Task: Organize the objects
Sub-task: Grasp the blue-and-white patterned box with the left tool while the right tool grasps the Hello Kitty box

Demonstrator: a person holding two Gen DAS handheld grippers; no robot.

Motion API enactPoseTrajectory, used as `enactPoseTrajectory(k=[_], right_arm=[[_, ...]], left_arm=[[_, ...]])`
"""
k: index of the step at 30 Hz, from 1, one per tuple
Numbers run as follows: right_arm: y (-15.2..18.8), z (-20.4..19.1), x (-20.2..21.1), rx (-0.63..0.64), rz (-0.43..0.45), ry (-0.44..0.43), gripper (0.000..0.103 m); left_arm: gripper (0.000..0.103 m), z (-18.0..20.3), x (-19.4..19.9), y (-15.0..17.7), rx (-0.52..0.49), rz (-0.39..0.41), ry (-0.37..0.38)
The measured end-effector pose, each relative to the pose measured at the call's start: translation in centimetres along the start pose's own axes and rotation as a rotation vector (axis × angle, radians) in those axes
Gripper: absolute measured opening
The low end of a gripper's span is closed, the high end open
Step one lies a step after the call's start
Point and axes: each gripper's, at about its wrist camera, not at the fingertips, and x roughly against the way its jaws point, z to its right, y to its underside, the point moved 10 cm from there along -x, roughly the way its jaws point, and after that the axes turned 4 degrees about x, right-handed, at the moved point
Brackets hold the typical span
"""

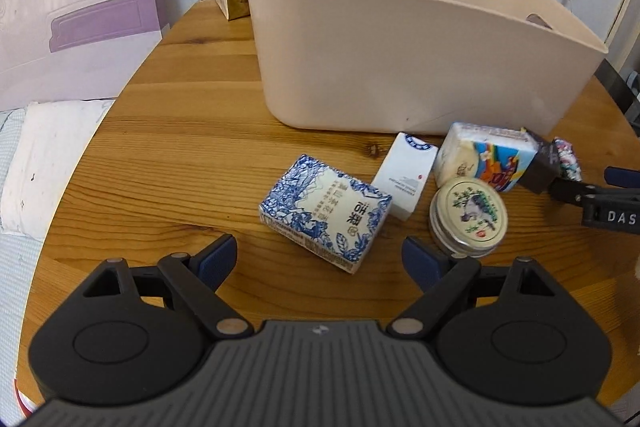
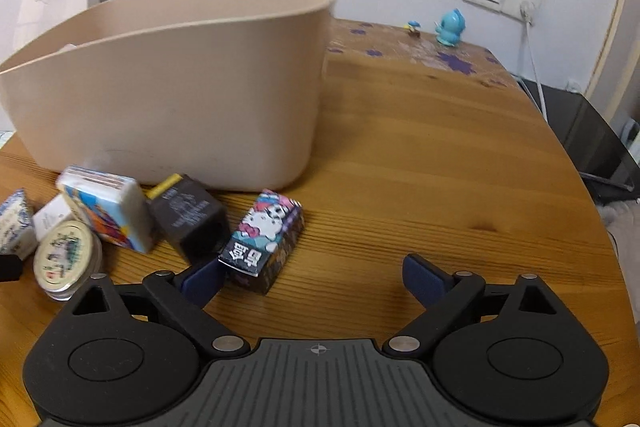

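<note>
Left gripper [image 1: 318, 261] spread wide, empty, low over the round wooden table [image 1: 168, 147], facing the blue-and-white patterned cardboard box [image 1: 325, 213]. Right gripper [image 2: 314, 279] also wide, empty; the dark cartoon-cat box [image 2: 264, 241] lies just beside its left finger. Beige plastic bin [image 1: 420, 59] stands behind the clustered items.

Illumination is soft, even and diffuse, with faint shadows beneath objects on the worktop [image 1: 168, 131]. Fisheye distortion bends straight edges and darkens the corners. In the right wrist view, the tissue pack [image 2: 108, 213] shows motion blur; the left wrist view is sharp.
</note>
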Motion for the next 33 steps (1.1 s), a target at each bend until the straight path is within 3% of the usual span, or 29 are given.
enactPoseTrajectory(k=[8,11,12,14,16,18,26,33], right_arm=[[0.0,0.4,-0.5,-0.014,0.013,-0.011,0.093],[-0.6,-0.4,-0.7,0.000,0.032,-0.019,0.084],[-0.8,-0.6,-0.7,0.002,0.040,-0.022,0.077],[-1.1,-1.2,-0.6,0.007,0.057,-0.031,0.058],[-1.2,-1.6,-0.4,0.012,0.062,-0.035,0.034],[-1.2,-2.1,-0.1,0.025,0.065,-0.043,0.021],[-0.3,-2.0,1.7,-0.015,0.043,-0.093,0.021],[-1.9,-1.5,5.8,-0.026,0.128,-0.116,0.021]], left_arm=[[0.090,-0.3,-1.2,-0.7,0.016,0.018,0.017],[0.089,-0.3,-1.5,-1.0,0.012,0.031,0.019],[0.087,-0.3,-1.5,-1.1,0.010,0.035,0.016],[0.076,-0.1,-1.4,-1.2,-0.001,0.054,0.012],[0.073,0.1,-1.2,-1.2,-0.010,0.061,-0.001],[0.072,0.1,-1.1,-1.1,-0.016,0.064,-0.002],[0.069,0.0,-0.2,-0.9,-0.012,0.076,0.036],[0.069,0.5,3.2,-2.4,-0.041,0.164,0.029]])
